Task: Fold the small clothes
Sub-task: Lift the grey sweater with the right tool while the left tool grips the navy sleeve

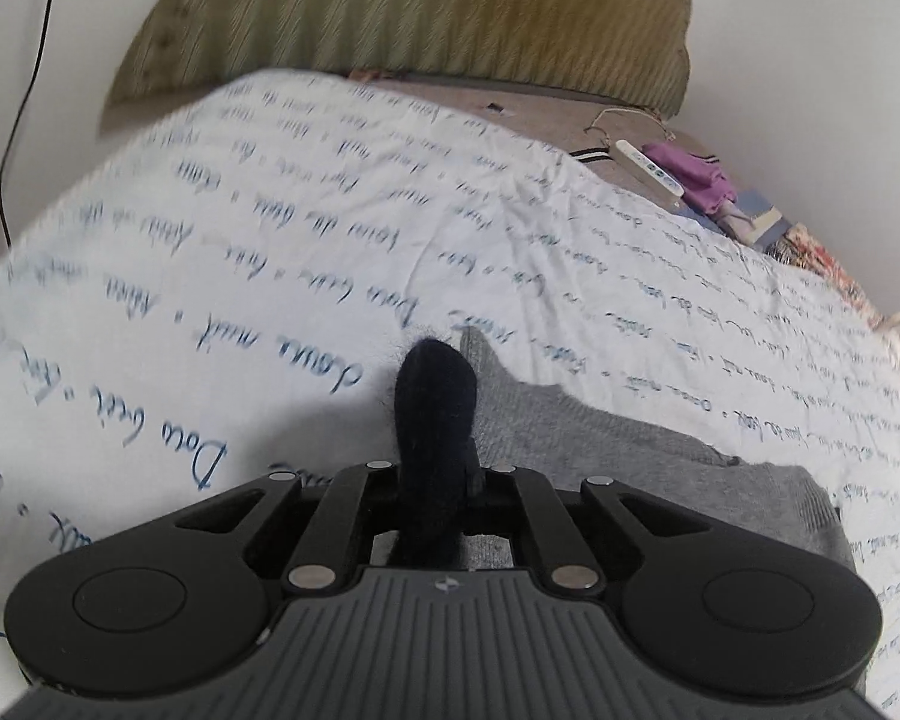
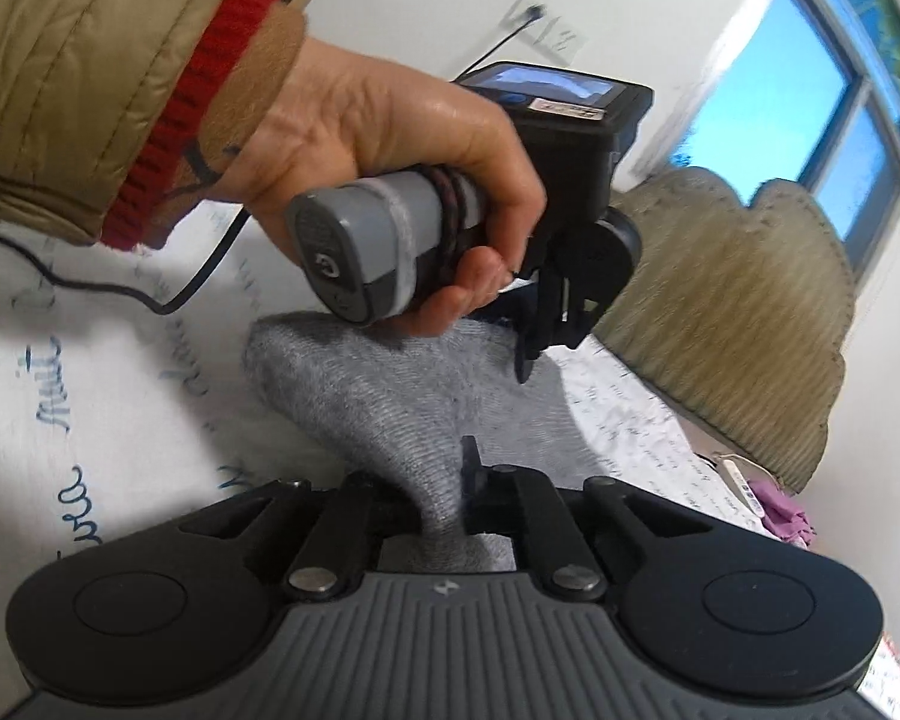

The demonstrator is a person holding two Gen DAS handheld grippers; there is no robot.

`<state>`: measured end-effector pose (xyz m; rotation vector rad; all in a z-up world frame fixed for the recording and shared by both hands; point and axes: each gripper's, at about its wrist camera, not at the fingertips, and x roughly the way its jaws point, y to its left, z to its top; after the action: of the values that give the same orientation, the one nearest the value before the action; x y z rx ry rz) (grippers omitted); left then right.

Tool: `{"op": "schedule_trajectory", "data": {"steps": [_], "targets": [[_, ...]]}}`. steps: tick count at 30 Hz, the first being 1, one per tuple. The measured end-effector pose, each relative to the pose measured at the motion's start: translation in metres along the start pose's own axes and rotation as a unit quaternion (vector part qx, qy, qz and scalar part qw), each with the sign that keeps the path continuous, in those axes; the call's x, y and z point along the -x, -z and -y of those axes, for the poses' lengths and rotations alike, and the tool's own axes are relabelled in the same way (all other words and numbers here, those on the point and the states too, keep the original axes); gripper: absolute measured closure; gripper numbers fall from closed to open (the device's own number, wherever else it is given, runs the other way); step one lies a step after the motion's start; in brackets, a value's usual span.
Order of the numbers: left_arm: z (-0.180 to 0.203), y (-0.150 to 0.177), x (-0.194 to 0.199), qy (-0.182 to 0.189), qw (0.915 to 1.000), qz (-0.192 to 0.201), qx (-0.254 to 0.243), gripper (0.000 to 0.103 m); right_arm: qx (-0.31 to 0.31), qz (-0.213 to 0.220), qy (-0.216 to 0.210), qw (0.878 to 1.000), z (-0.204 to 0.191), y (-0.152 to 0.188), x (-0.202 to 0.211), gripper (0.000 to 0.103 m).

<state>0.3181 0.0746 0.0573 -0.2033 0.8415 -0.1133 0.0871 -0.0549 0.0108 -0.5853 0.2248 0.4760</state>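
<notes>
Left gripper [image 1: 435, 420]: jaws pressed together on the dark toe end of a sock [image 1: 600, 450], the navy tip poking up between the fingers. The grey body trails off to the right over the bed sheet [image 1: 240, 240], white with blue handwriting print.

Right gripper [image 2: 450, 480]: pinched on the grey part of the same sock, cloth bunched between the fingers and pulled up into a ridge off the sheet.

The right wrist view shows the person's left hand [image 2: 402, 150] wrapped round the other gripper's handle, tan padded sleeve [image 2: 78, 60] with a red cuff.

Olive headboard [image 1: 420, 12] behind. Far right of the bed: a white remote [image 1: 648, 165] beside purple cloth [image 1: 699, 174].
</notes>
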Motion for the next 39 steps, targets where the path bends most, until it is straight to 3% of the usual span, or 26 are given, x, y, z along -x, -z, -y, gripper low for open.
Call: {"op": "schedule_trajectory", "data": {"steps": [8,20,39], "targets": [[0.053,-0.004,0.029,-0.019,0.9992,0.022,-0.029,0.094,-0.085,0.013,0.021,0.996,0.051,0.016,0.032,0.097],[0.142,0.004,0.05,-0.032,0.9936,0.052,-0.096,0.094,-0.127,0.025,0.044,0.991,0.076,0.041,0.073,0.097],[0.259,0.035,0.024,-0.016,0.9853,0.045,-0.164,0.094,-0.222,0.011,0.067,0.973,0.123,0.09,0.114,0.097]]}}
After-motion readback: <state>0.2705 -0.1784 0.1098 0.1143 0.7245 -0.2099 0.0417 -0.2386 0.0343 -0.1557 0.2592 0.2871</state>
